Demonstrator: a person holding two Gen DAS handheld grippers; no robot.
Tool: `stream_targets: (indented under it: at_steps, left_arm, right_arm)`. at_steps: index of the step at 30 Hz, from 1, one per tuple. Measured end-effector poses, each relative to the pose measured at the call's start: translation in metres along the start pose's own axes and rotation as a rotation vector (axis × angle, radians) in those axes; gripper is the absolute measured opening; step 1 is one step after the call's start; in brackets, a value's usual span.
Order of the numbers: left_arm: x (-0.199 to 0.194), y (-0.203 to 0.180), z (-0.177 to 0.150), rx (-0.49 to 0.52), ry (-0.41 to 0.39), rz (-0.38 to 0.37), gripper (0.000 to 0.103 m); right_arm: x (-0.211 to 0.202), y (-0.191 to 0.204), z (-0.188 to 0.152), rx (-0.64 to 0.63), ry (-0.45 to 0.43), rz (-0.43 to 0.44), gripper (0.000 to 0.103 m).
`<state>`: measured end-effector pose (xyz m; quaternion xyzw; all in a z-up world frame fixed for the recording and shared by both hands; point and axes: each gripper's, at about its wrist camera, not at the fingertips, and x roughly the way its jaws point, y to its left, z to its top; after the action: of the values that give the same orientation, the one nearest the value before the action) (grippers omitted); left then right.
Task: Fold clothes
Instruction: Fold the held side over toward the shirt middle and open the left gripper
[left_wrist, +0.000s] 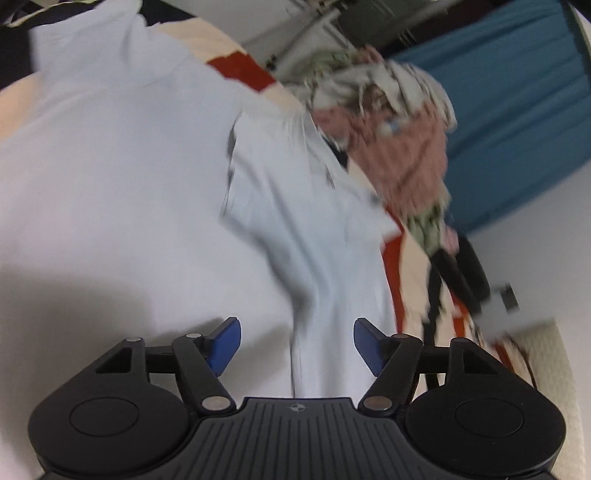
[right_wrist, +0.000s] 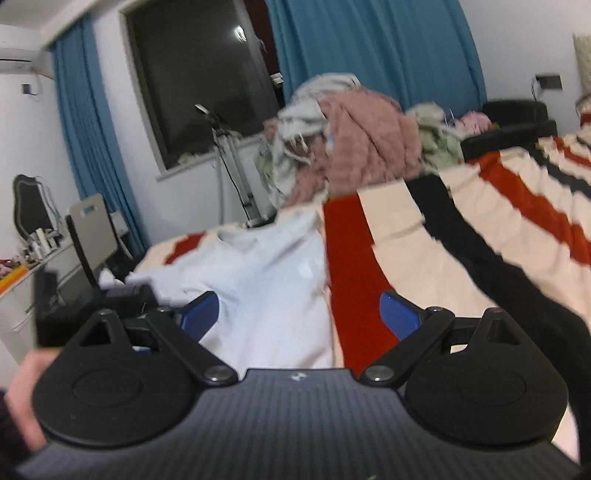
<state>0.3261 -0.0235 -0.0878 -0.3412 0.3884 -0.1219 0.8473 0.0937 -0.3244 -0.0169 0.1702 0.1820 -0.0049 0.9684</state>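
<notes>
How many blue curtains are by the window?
2: one blue curtain left of the dark window, another to its right, behind the clothes pile. More may be out of view.

shirt (right_wrist: 258, 291) on bed (right_wrist: 424, 236) | clothes pile (right_wrist: 354, 147) behind, seemingly on bed

The left wrist view looks down from close above a white garment (left_wrist: 147, 184), which fills the frame ahead of the left claw (left_wrist: 297, 345). The right wrist view sits farther back and flatter, facing across the striped blanket (right_wrist: 424, 251) toward the window (right_wrist: 199, 81). Both share the garment and the clothes pile (right_wrist: 351, 147) beyond each claw.
</notes>
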Motion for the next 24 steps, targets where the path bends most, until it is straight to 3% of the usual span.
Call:
stream_targets:
  at_steps: [2,3,4,6,10,12,14,17,19,24]
  left_arm:
    - [0.030,0.000,0.012,-0.017,-0.030,0.017,0.063]
    - [0.042,0.000,0.017,-0.017,-0.042,0.022,0.053]
    - [0.051,-0.002,0.021,-0.001,-0.051,0.028,0.028]
    - [0.063,-0.010,0.030,0.062,-0.097,0.063,0.003]
    - [0.080,-0.042,0.047,0.294,-0.249,0.243,0.003]
    - [0.084,-0.050,0.050,0.348,-0.231,0.271,0.004]
    - [0.082,-0.051,0.048,0.359,-0.174,0.258,0.010]
    - [0.065,-0.047,0.037,0.350,-0.108,0.216,0.029]
    - [0.033,-0.042,0.020,0.332,-0.087,0.180,0.038]
    - [-0.074,-0.014,-0.059,0.309,0.025,0.070,0.042]
  right_arm:
    - [0.015,-0.006,-0.003,0.041,0.020,0.001,0.095]
    - [0.023,-0.009,-0.005,0.054,0.029,0.006,0.095]
    - [0.029,-0.010,-0.007,0.059,0.035,0.009,0.095]
    - [0.040,-0.015,-0.011,0.071,0.047,0.005,0.095]
    - [0.056,-0.026,-0.015,0.119,0.064,-0.014,0.095]
    - [0.061,-0.029,-0.016,0.130,0.069,-0.022,0.095]
    - [0.063,-0.030,-0.018,0.131,0.072,-0.024,0.095]
    - [0.060,-0.028,-0.017,0.122,0.066,-0.020,0.095]
    - [0.055,-0.025,-0.016,0.108,0.054,-0.015,0.095]
    - [0.040,-0.018,-0.012,0.072,0.016,-0.003,0.095]
